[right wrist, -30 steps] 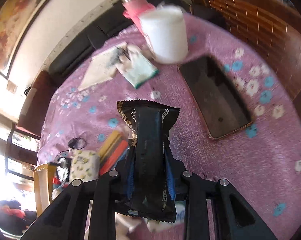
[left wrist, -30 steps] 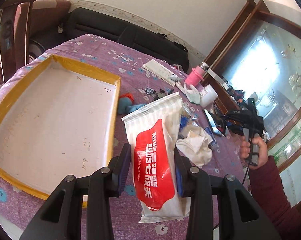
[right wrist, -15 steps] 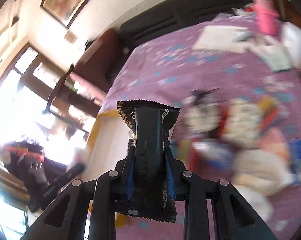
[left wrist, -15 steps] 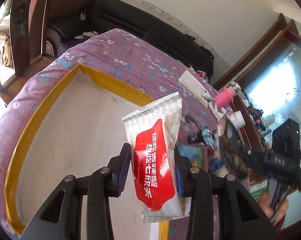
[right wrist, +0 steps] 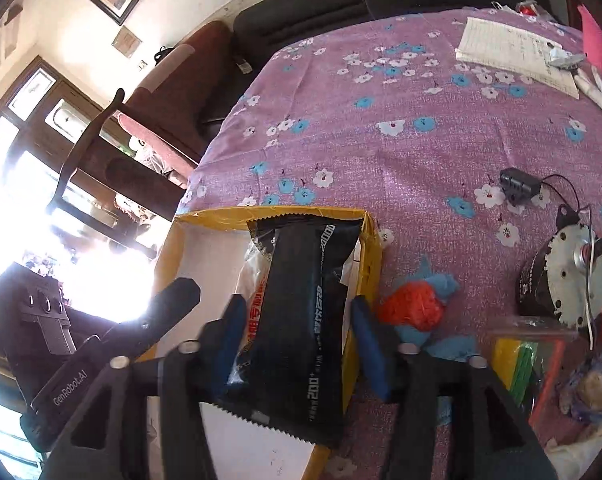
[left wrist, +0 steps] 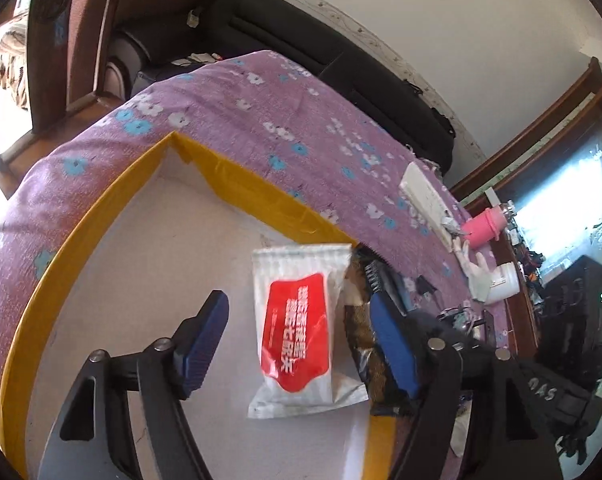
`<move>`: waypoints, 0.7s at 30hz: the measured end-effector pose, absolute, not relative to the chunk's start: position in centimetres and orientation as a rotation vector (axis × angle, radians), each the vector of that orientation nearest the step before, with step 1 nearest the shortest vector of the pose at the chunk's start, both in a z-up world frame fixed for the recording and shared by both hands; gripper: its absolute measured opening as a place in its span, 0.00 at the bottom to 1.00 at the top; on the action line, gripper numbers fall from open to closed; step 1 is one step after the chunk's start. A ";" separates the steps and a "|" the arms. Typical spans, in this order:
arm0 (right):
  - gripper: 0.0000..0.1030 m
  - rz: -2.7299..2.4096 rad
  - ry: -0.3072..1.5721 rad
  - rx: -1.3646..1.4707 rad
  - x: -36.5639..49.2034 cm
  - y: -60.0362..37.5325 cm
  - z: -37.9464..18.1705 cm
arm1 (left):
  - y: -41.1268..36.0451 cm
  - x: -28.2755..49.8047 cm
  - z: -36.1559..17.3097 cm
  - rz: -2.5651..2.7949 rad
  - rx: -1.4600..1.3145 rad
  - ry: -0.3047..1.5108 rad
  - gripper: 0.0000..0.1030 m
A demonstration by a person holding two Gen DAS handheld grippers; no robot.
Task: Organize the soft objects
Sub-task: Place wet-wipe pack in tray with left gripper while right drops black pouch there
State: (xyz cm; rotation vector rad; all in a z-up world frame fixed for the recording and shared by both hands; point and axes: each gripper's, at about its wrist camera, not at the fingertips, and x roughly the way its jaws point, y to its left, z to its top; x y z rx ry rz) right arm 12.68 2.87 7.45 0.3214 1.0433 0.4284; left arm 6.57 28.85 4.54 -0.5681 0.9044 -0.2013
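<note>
A white wet-wipe pack (left wrist: 297,332) with a red label lies on the white floor of the yellow-rimmed tray (left wrist: 261,196). My left gripper (left wrist: 297,346) hangs over it, jaws opening, blue pads clear of the pack on both sides. A black foil pack (right wrist: 301,312) lies tilted over the wipe pack (right wrist: 253,292) near the tray's (right wrist: 269,214) right wall. My right gripper (right wrist: 301,344) straddles it, jaws opening, pads off its sides. The left wrist view shows the black pack (left wrist: 361,344) partly hidden behind a finger.
An orange and blue soft toy (right wrist: 417,304) lies on the purple flowered cloth just right of the tray. Beyond it are a round motor (right wrist: 561,276), a black adapter (right wrist: 519,188), a paper sheet (right wrist: 513,52), a pink cup (left wrist: 485,230). A chair (left wrist: 61,40) stands past the table's left edge.
Both grippers swung left over the tray with their packs. Both jaws have spread apart, and the wipe pack and the black pack now lie in the tray, let go.
</note>
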 end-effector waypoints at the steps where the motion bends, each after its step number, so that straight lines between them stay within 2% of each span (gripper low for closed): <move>1: 0.61 0.422 1.030 0.298 12.5 2.9 7.6 | 29.0 6.3 4.1 -0.185 -0.569 0.912 0.70; 6: 0.62 0.409 1.003 0.242 10.7 2.1 8.2 | 29.7 4.3 1.8 -0.145 -0.623 0.955 0.70; 13: 0.63 0.429 0.957 0.191 5.9 0.6 9.0 | 29.7 1.6 2.4 -0.150 -0.627 0.911 0.71; 17: 0.63 0.439 0.884 0.110 2.6 0.5 10.7 | 29.4 -0.2 5.2 -0.186 -0.624 0.818 0.71; 21: 0.65 0.428 0.770 0.018 -0.6 0.7 13.6 | 27.4 -4.5 9.6 -0.140 -0.480 0.677 0.71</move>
